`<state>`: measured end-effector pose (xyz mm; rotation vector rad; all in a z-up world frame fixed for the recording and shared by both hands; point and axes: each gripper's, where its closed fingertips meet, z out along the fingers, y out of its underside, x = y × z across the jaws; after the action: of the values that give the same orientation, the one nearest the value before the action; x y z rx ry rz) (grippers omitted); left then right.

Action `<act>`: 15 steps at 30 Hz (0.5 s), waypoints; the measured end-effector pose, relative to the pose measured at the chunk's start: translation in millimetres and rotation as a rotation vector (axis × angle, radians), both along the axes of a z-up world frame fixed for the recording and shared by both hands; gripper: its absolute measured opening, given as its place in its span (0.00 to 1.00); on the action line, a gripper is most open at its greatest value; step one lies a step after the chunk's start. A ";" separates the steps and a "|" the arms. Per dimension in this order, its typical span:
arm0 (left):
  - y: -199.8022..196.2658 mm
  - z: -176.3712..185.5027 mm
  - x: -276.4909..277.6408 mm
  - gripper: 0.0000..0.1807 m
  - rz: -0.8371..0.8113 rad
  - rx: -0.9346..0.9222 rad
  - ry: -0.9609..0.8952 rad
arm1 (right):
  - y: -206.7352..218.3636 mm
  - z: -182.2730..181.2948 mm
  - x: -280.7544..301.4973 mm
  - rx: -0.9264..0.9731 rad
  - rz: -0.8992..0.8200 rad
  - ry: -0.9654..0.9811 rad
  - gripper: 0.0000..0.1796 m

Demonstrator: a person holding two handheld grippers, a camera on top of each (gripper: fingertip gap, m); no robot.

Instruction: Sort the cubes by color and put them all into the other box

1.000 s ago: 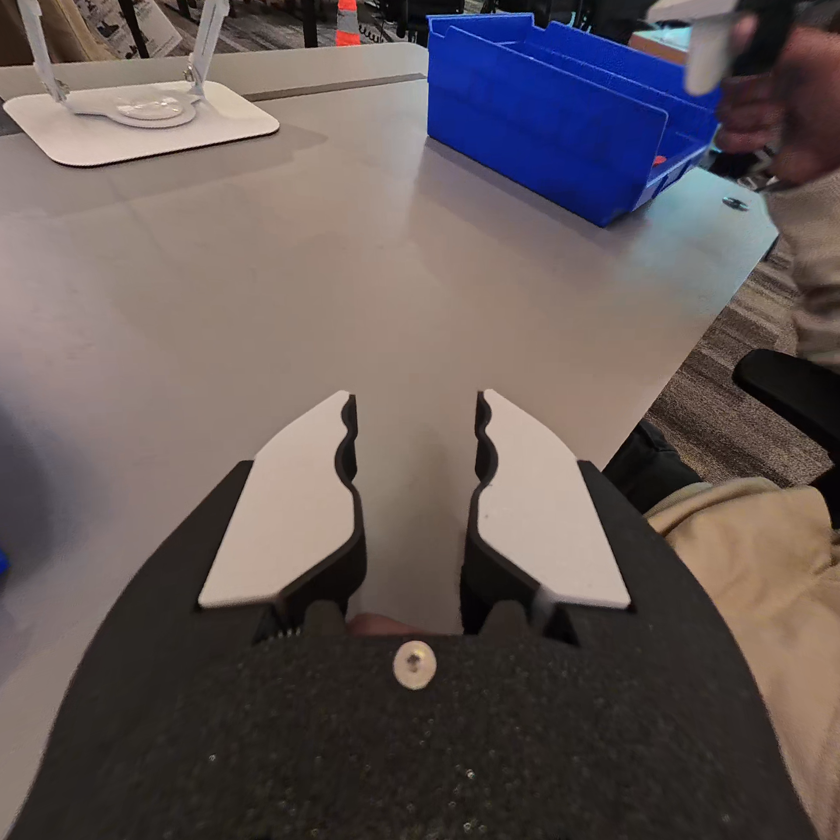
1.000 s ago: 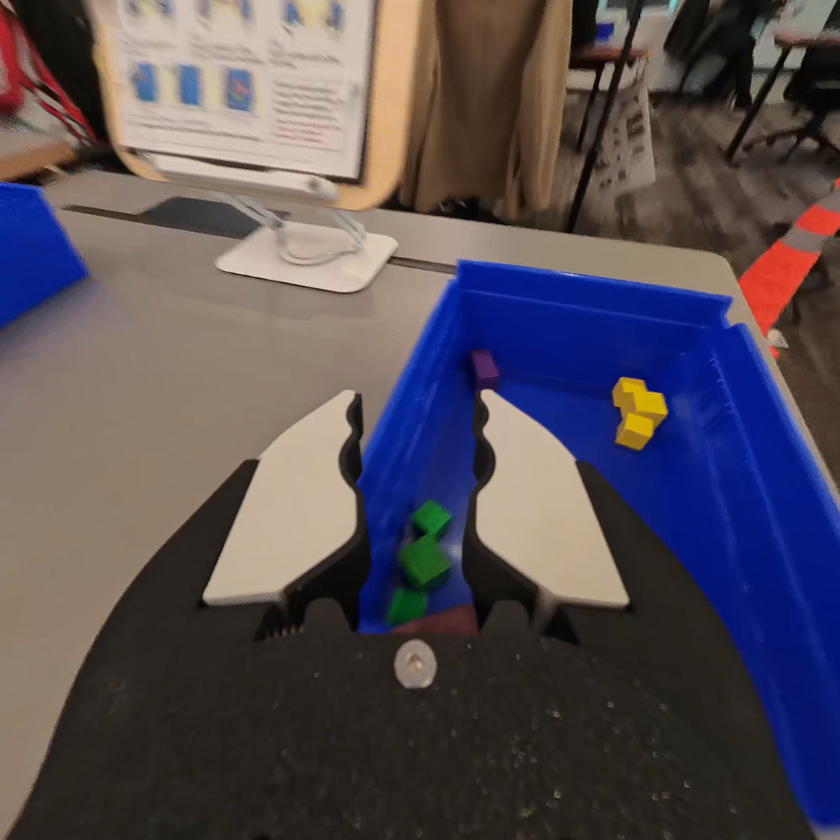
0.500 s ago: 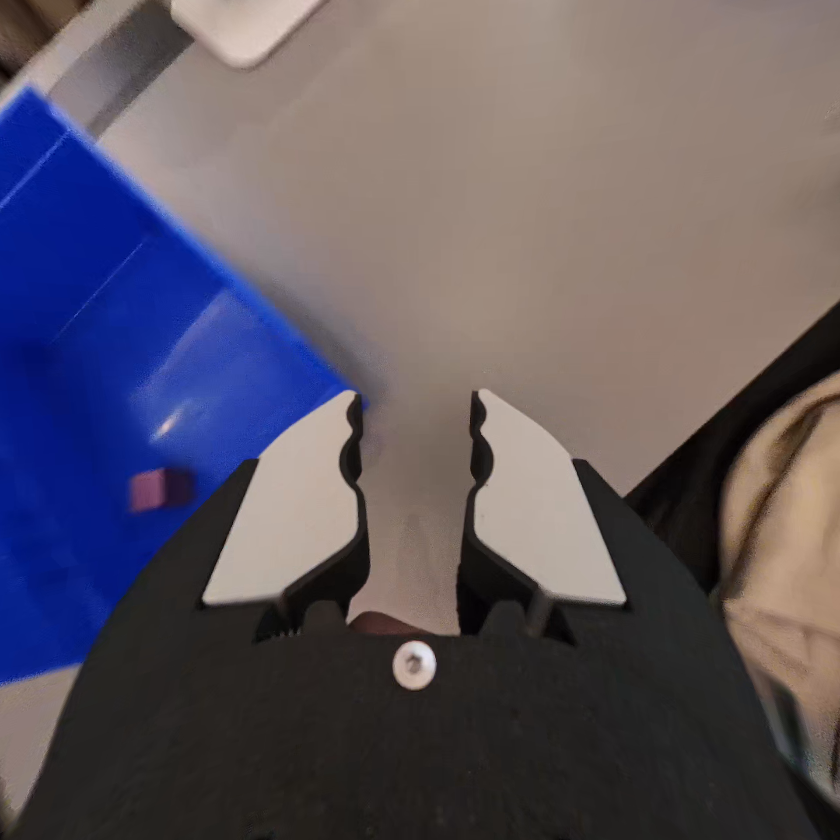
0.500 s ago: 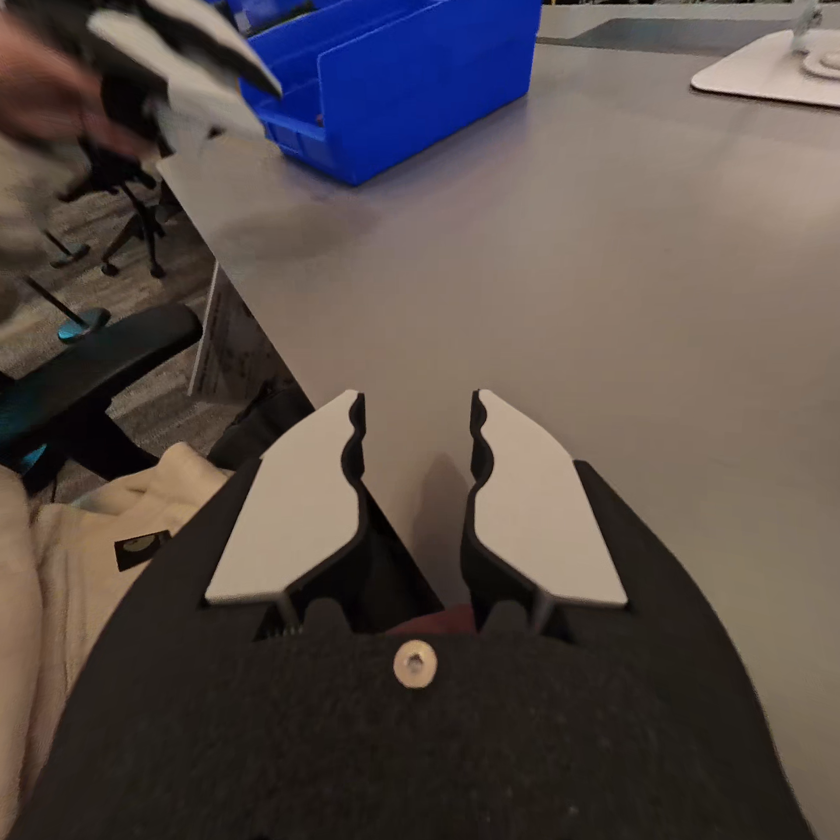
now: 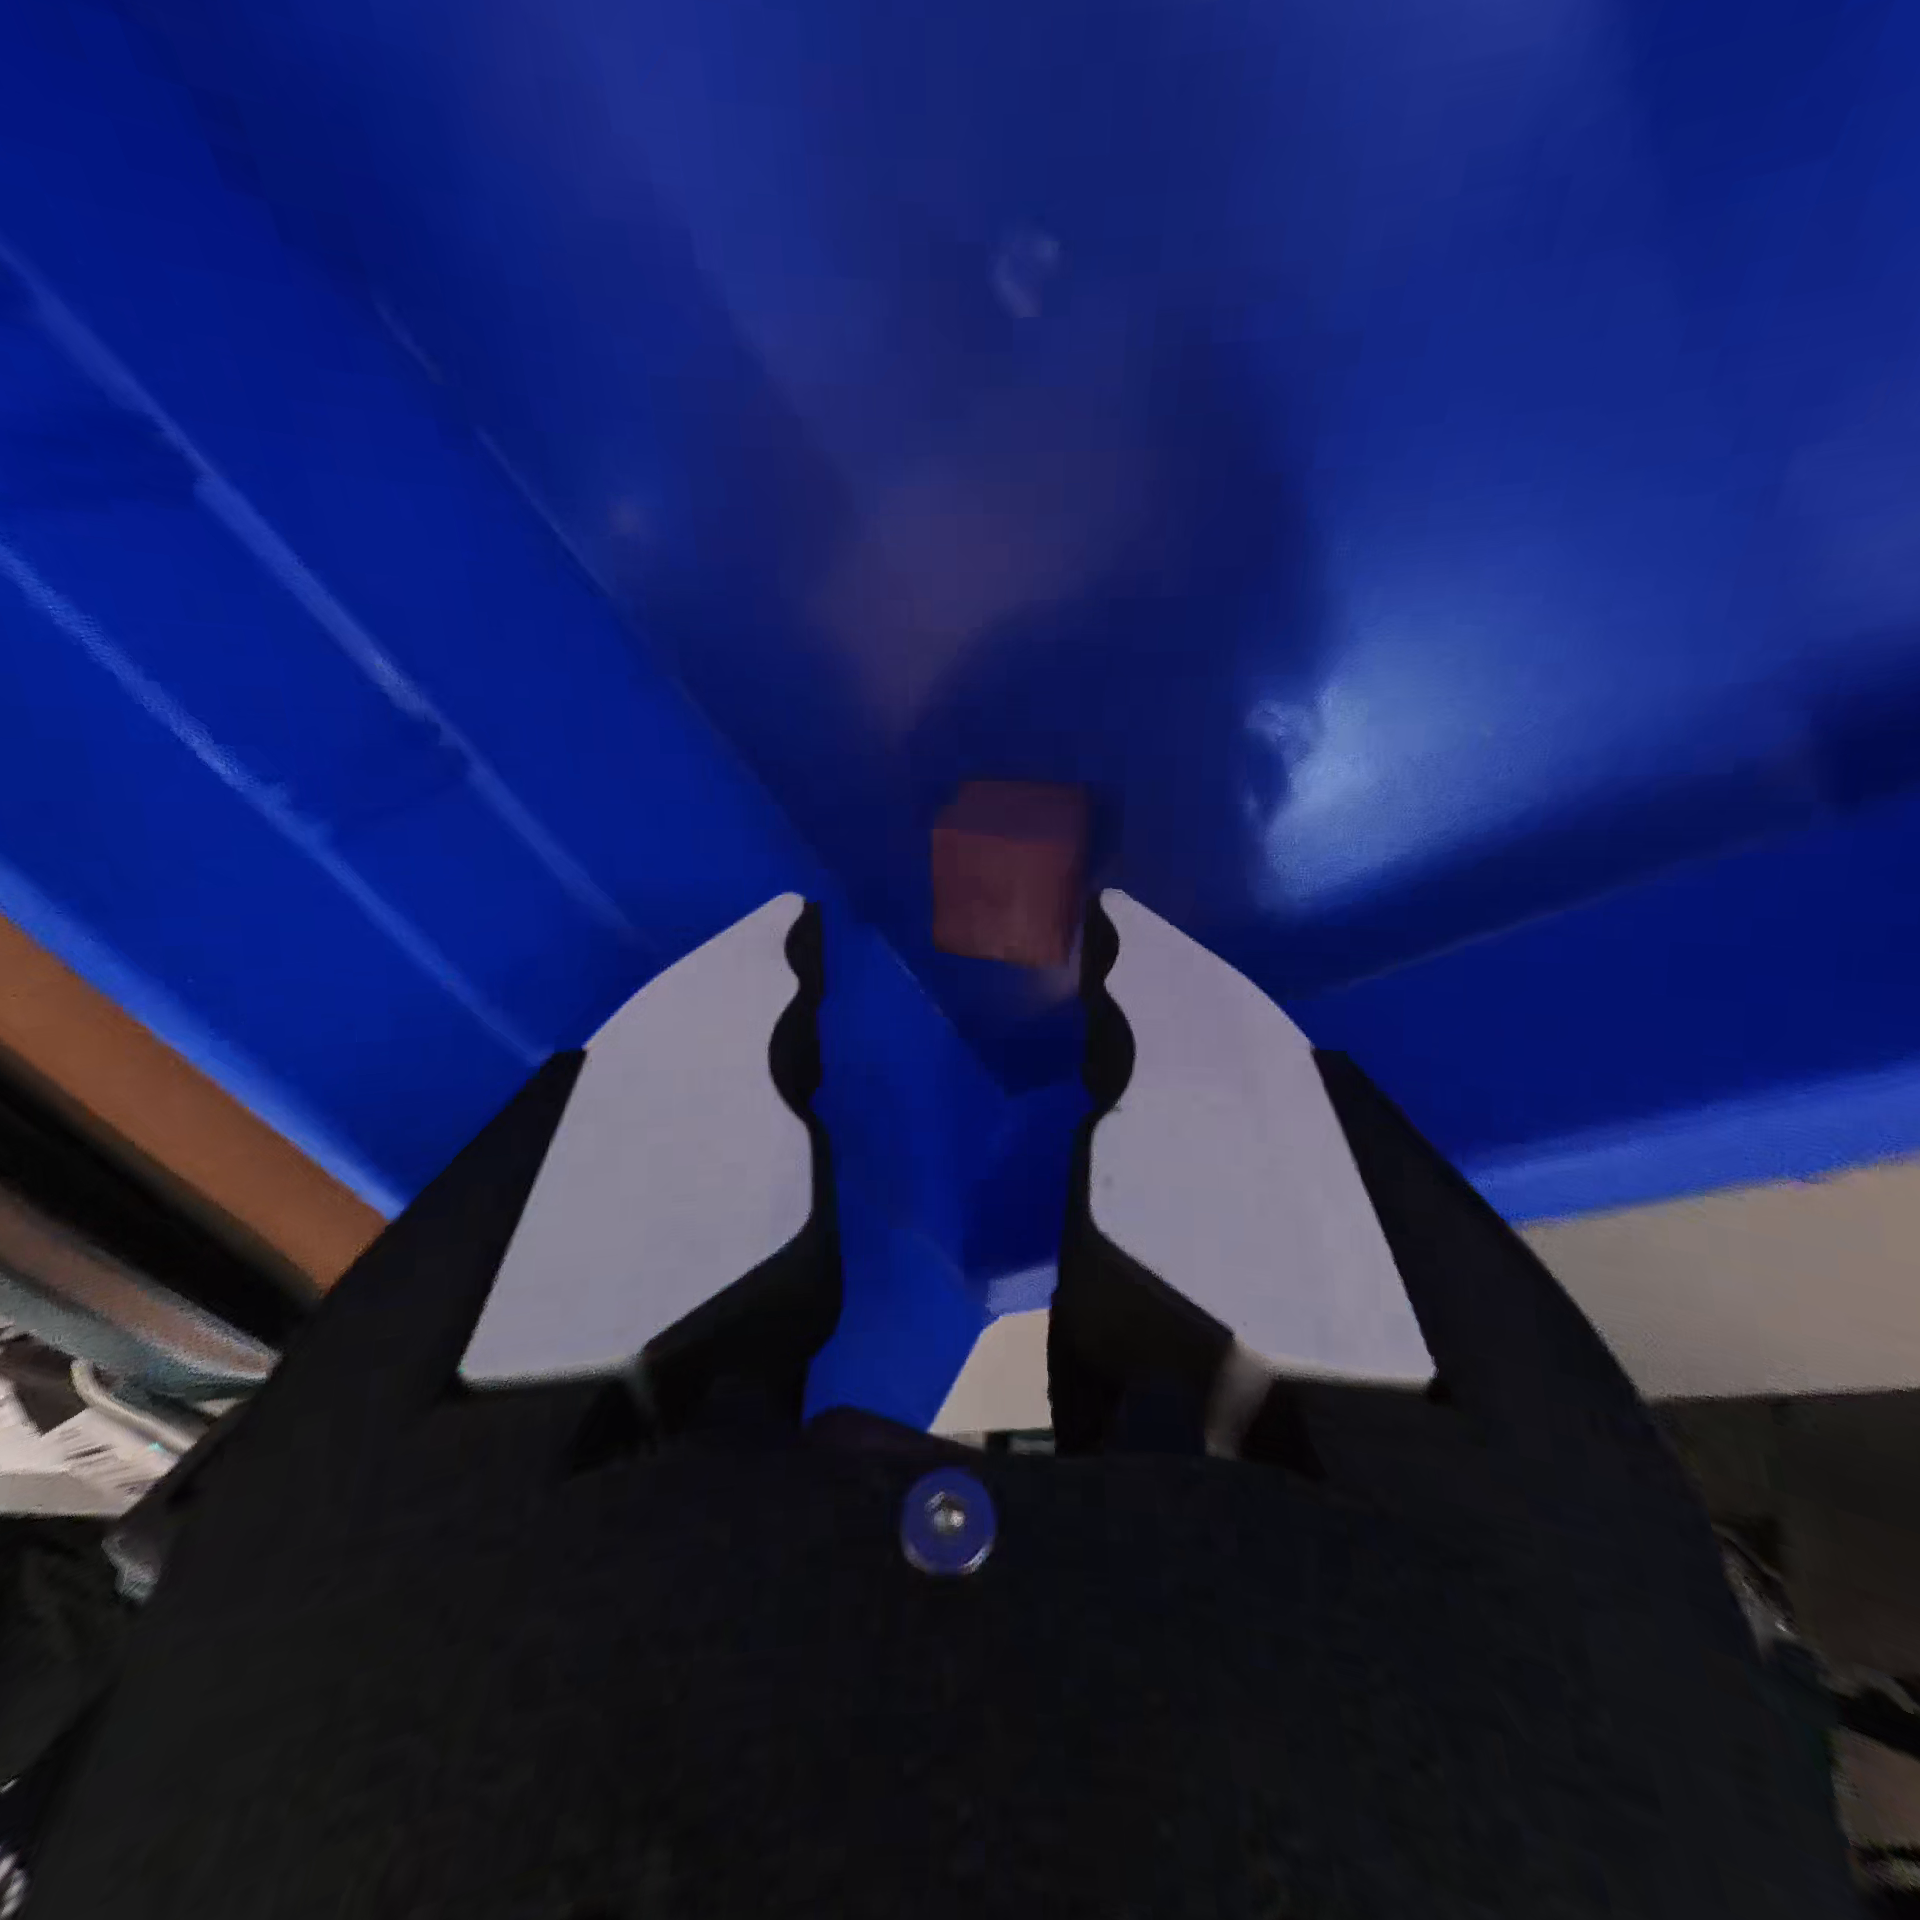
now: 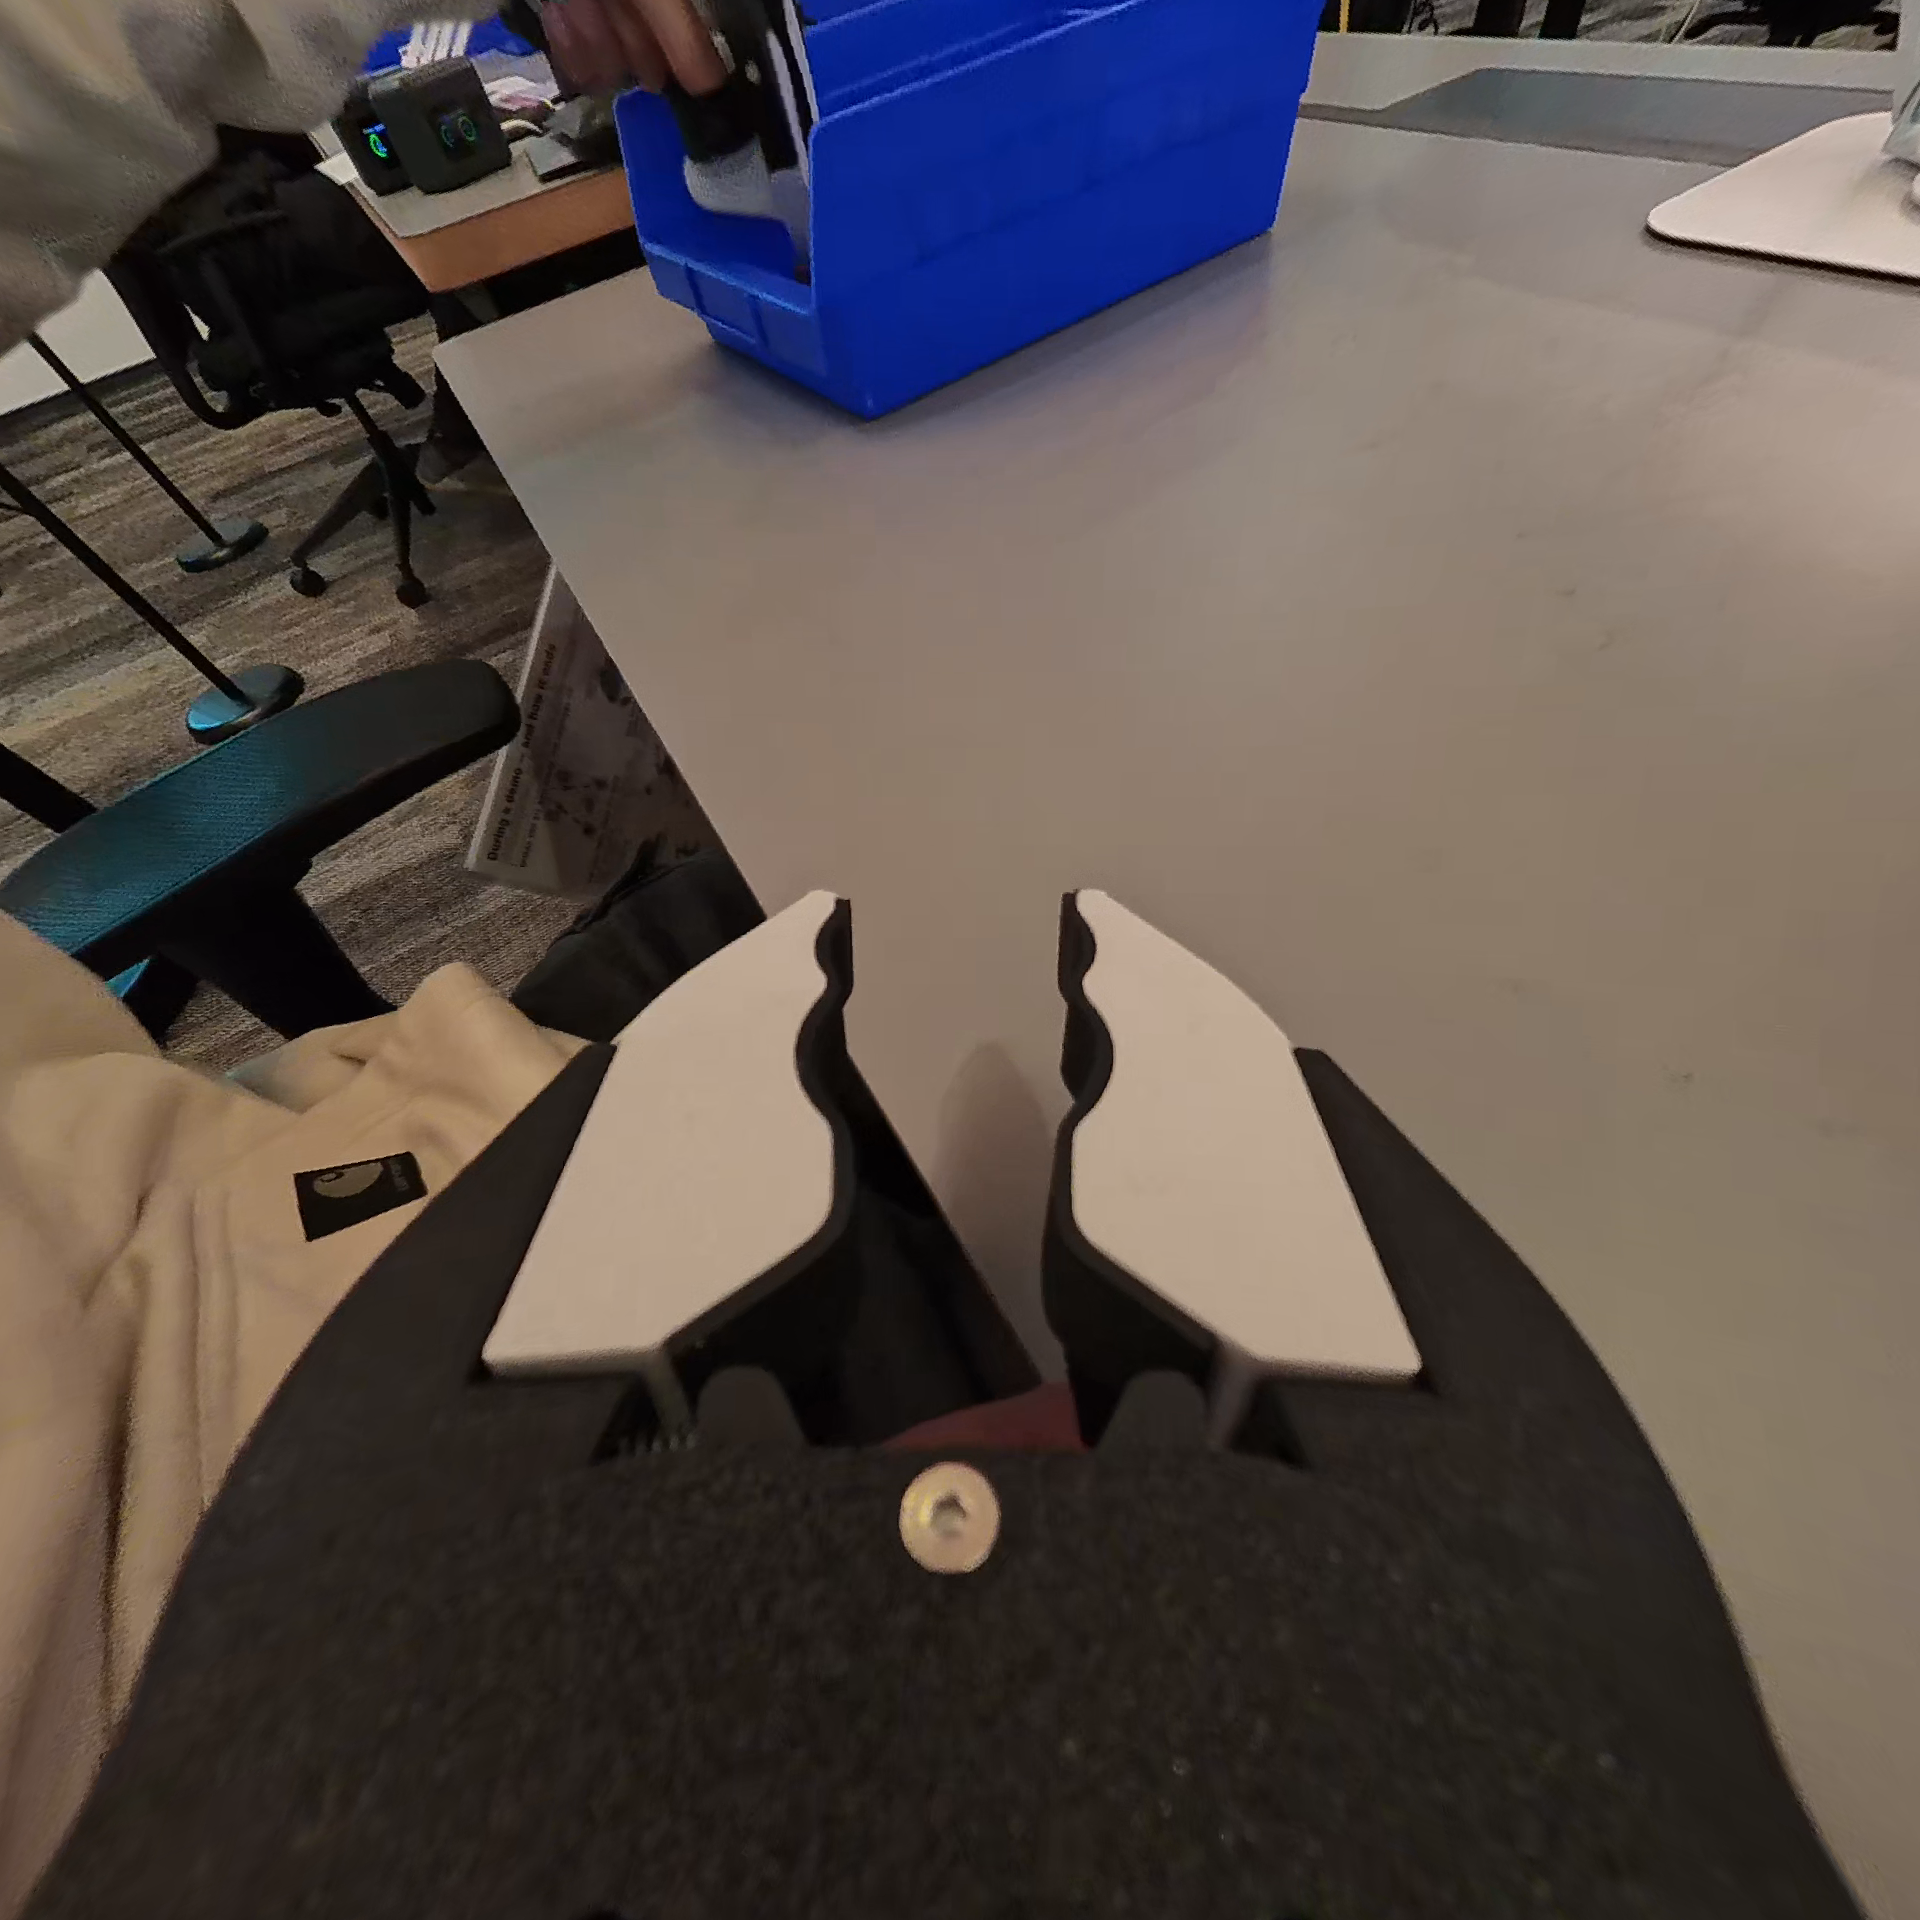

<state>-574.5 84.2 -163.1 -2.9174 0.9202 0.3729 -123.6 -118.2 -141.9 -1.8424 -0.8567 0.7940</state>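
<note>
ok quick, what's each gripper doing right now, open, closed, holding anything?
Left gripper: open, empty, inside the blue bin, a reddish cube just ahead of its tips.
Right gripper: open, empty, over the grey table.

The blue box (image 5: 1351, 520) is showing glossy moulded plastic, its walls catching soft highlights. A small cube (image 5: 1003, 883) inside it is looking matt — reddish-brown, blurred. The left gripper (image 5: 951, 935) and the right gripper (image 6: 956, 935) are both wearing smooth matt pale plates over rough, grainy black bodies, each with a shiny metal screw. The table (image 6: 1351, 727) is presenting a smooth grey surface with a faint sheen. A cream garment (image 6: 156, 1195) is looking like soft fleecy cloth — the chair armrest (image 6: 270, 769) is showing finely textured black padding.
</note>
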 end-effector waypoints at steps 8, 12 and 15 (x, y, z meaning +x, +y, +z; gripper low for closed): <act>-8.7 -23.7 0.9 0.16 0.099 -0.097 -0.031 | -2.6 -0.2 0.6 0.000 0.014 -0.005 0.20; -7.8 -20.1 4.5 0.16 0.095 -0.063 -0.075 | -3.0 -1.4 -0.8 0.000 0.020 -0.009 0.19; -2.4 2.3 25.7 0.16 0.046 0.045 -0.209 | -1.7 -2.0 0.9 0.003 0.013 -0.011 0.19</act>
<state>-548.8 81.8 -160.8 -2.8710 0.8046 0.0868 -122.7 -119.9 -143.9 -1.8422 -0.8772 0.7911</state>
